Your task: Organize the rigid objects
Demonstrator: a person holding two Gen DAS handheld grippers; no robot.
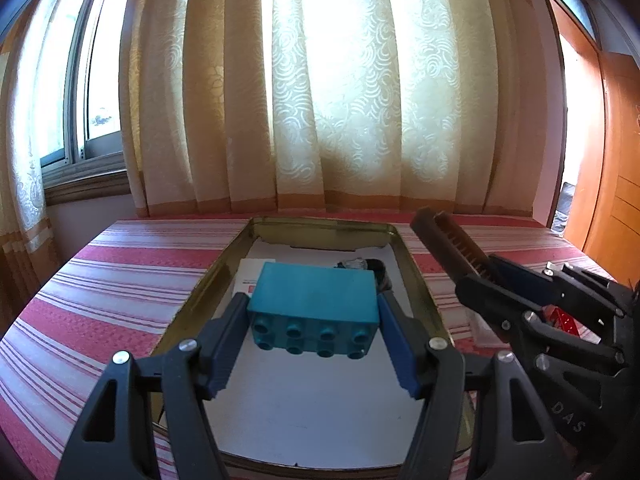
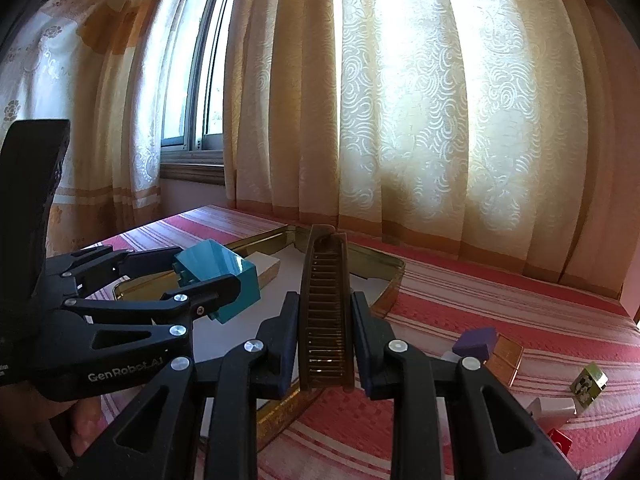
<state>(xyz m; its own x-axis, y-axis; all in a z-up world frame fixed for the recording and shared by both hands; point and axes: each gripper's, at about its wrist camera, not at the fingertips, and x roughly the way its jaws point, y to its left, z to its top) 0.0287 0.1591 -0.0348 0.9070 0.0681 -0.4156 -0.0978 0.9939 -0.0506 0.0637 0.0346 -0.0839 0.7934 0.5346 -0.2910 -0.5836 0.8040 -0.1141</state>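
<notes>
Brown comb (image 2: 326,308) (gripped by right tool (image 2: 325,316)) points lengthwise toward curtain (image 2: 400,100).

Both cameras ride low behind their own tongs, close over the striped counter (image 1: 120,280), looking slightly down toward the curtain (image 1: 320,100). The left view faces the gold tray (image 1: 224,264) squarely; the right view sees it from the right, at centre left. Both share tray, curtain and window (image 2: 200,80).
</notes>
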